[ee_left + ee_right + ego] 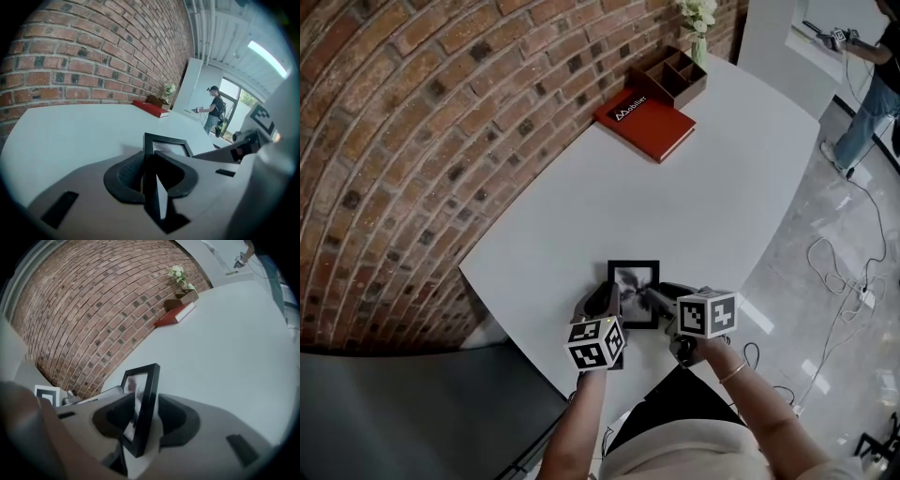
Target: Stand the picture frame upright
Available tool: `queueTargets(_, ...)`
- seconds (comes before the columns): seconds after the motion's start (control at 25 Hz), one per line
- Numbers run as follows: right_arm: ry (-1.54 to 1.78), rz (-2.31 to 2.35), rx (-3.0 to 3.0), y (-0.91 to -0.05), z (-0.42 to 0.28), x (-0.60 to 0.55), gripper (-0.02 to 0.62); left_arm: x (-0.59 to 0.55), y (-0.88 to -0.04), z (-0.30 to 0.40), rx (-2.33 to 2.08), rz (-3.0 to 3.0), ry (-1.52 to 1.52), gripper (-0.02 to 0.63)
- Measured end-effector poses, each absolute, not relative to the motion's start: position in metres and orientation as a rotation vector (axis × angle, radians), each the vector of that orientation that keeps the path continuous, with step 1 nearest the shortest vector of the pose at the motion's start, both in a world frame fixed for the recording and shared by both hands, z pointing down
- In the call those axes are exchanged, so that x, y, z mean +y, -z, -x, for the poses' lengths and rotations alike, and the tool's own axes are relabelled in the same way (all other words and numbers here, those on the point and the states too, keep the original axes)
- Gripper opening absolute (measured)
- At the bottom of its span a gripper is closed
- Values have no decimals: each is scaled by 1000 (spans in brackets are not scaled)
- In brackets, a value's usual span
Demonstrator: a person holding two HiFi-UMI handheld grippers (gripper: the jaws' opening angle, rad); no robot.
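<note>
Brick wall (412, 141) beside a white tabletop (694, 187). At its near edge, frame (635, 281) raised, tilted: clamped at one side in left gripper (612, 298) jaws for steadying; right gripper (659, 298) jaws spread around the other side, pressing nothing.

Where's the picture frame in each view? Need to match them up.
Head view: picture frame low, just right of centre.
Left gripper view: frame centre, lower half, nearly edge-on.
Right gripper view: frame just left of centre, lower half, leaning.
Shared landmark: red book, far behind the frame in all three.
</note>
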State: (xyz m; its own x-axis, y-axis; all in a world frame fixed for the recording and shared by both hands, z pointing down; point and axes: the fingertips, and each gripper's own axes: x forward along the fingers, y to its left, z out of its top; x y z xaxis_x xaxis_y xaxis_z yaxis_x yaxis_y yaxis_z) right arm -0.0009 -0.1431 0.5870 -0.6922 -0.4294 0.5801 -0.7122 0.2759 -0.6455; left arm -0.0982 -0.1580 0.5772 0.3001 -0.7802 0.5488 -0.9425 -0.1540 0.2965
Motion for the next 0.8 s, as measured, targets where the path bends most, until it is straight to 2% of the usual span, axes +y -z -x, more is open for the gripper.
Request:
queueTargets(0.4,-1442,-1017,-2299,-582,3,-146,138,-159,-576,99,-1512,-1977,-337,60)
queueTargets(0.8,-1213,-1041,-2409,-559,7,-140,107,-147,-556,107,-1554,-1984,-247,61)
